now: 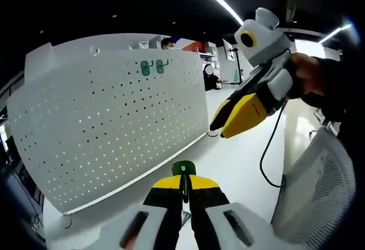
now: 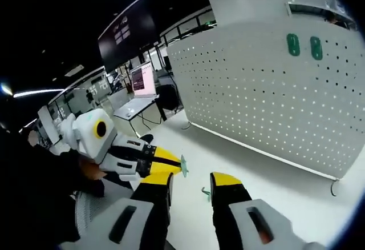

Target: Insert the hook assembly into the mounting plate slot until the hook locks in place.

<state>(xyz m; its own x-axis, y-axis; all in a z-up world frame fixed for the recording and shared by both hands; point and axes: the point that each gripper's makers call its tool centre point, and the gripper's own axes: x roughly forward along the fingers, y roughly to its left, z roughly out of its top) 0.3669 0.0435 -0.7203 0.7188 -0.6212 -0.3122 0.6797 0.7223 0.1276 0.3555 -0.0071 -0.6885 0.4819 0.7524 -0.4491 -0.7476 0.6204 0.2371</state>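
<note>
Closest to the lens in the left gripper view, my left gripper (image 1: 183, 188) sits at 6 o'clock, yellow-and-black jaws clenched on a green hook (image 1: 183, 170) that pokes up between the tips. Same hook shows in the right gripper view as a thin green piece (image 2: 183, 165) at the tip of that gripper (image 2: 168, 167), coming in from 8 o'clock with a hand (image 2: 85, 167) behind it.

My right gripper (image 2: 191, 188) is at 6 o'clock in its own view, jaws apart, gap clear between them. A small green piece (image 2: 205, 192) sits just beside the inner edge of the right-hand jaw; can't tell what it is or if it touches. In the left gripper view this gripper (image 1: 219, 130) hangs at 2 o'clock, tips pointing down-left near the board's lower right corner, held by a hand (image 1: 305, 73); cable (image 1: 268, 158) trails below it.

White pegboard (image 1: 108, 119) stands upright on a white table (image 1: 239, 158), taking 9 to 12 o'clock. Two green hooks (image 1: 153, 67) already mounted side by side near its top edge, around 11 o'clock. In the right gripper view the pegboard (image 2: 274, 90) fills 1 to 3 o'clock, the mounted pair (image 2: 304, 45) at 1 o'clock. Held hook is well apart from the board
</note>
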